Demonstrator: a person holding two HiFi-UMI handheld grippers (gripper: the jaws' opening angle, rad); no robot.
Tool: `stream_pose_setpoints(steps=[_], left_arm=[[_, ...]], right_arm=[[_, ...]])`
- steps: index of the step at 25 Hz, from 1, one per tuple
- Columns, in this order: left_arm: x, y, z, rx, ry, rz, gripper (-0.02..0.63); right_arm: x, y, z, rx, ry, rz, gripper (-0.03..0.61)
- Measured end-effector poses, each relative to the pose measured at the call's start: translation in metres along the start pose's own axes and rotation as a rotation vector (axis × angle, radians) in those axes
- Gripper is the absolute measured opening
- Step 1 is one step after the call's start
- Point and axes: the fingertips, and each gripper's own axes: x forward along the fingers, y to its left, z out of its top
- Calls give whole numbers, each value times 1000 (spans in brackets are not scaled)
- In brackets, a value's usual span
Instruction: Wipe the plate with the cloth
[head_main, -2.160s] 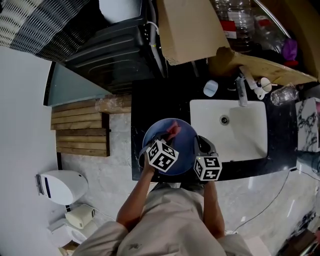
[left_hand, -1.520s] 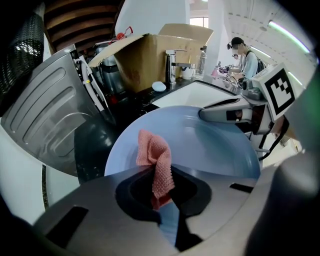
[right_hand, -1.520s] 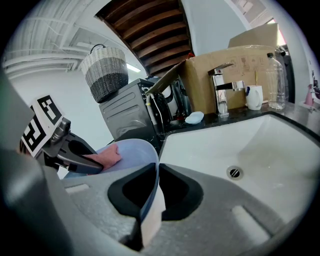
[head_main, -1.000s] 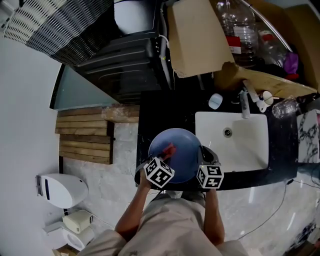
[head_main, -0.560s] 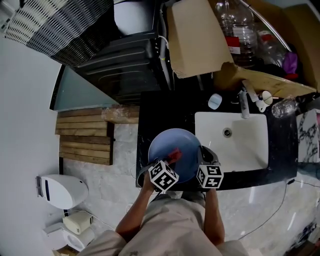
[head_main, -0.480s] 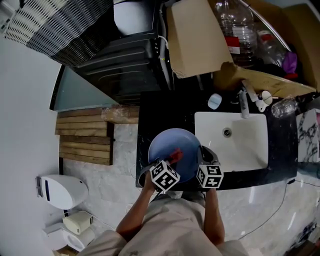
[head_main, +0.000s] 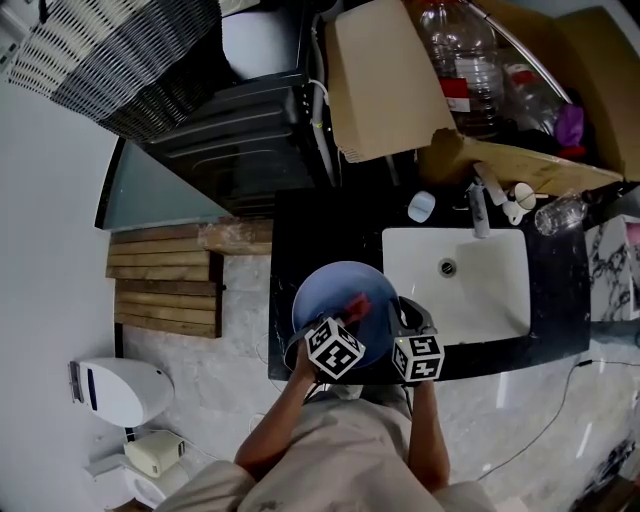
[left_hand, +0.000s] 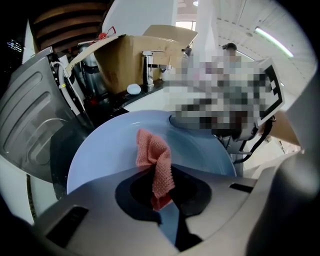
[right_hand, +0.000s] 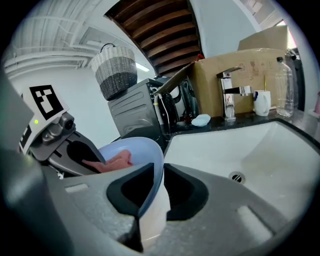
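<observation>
A light blue plate (head_main: 335, 290) is held above the front of a dark worktop (head_main: 300, 228), just left of a white sink (head_main: 500, 265). The right gripper (right_hand: 152, 192) has its fingers closed on the plate's right rim, the edge wedged between them. The left gripper (left_hand: 162, 200) has its fingers pinched on a pink-red cloth (left_hand: 154, 160); the cloth's free end lies against the plate's inner face, just beyond the fingers. A tap (head_main: 478, 212) stands behind the sink.
</observation>
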Motion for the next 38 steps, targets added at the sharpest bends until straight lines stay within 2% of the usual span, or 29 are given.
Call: stream_pose_setpoints(steps=[6,12,24,38], left_arm=[[4,6,14,0,-68,23,34],[-6,8,34,0,-201,36,34],[-60,20,48,0,-439,104,34],[-126,24,39,4,-644,187,34]], right_arm=[[-15,-2,8,-78,-25,-44,52],[-35,5,27,-168,-76,-71,51],[-65,34,53,-218,-151,-66,51],[-86,76,76,-285,-232,-52,44]])
